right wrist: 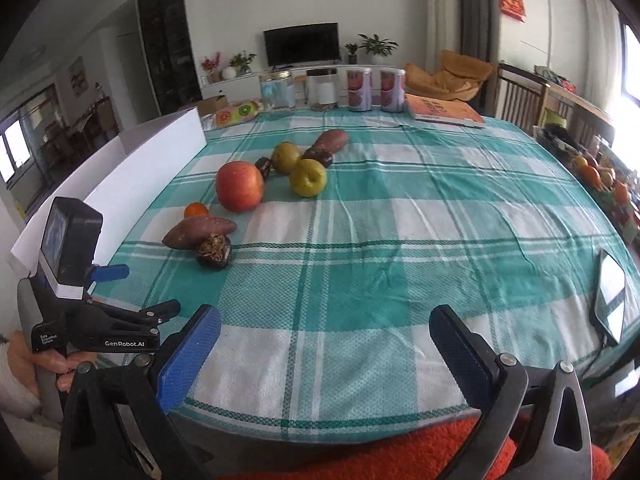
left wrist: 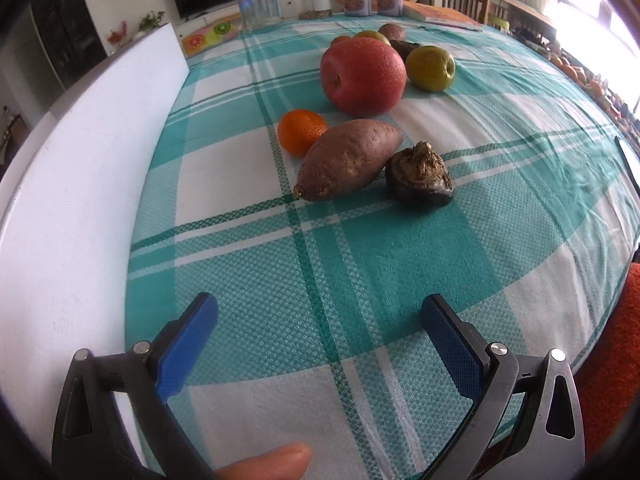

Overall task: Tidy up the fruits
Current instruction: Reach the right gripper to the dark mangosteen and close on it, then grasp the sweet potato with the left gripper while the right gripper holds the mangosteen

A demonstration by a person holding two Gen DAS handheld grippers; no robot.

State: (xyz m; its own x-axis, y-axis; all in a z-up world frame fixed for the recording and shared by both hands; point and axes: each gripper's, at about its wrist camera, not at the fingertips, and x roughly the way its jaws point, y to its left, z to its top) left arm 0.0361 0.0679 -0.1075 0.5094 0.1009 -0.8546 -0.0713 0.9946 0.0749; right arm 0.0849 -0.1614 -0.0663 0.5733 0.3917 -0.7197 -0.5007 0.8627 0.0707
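Observation:
Produce lies in a loose line on the green-checked tablecloth (left wrist: 360,280). Nearest my left gripper (left wrist: 320,306) are a sweet potato (left wrist: 350,158), a dark knobbly bulb (left wrist: 420,178) and a small orange (left wrist: 301,132). Behind them sit a big red apple (left wrist: 362,74) and a green apple (left wrist: 430,68). The right wrist view shows the same red apple (right wrist: 240,186), two green apples (right wrist: 307,177), a second sweet potato (right wrist: 330,142) and more dark bulbs (right wrist: 318,157). My right gripper (right wrist: 326,316) hovers over the near table edge. Both grippers are open and hold nothing.
A white board (left wrist: 80,200) runs along the table's left side. Jars (right wrist: 276,90), two cans (right wrist: 360,90) and a book (right wrist: 444,114) line the far edge. A phone (right wrist: 610,296) lies at the right edge. An orange-red cushion (right wrist: 360,452) sits below the near edge.

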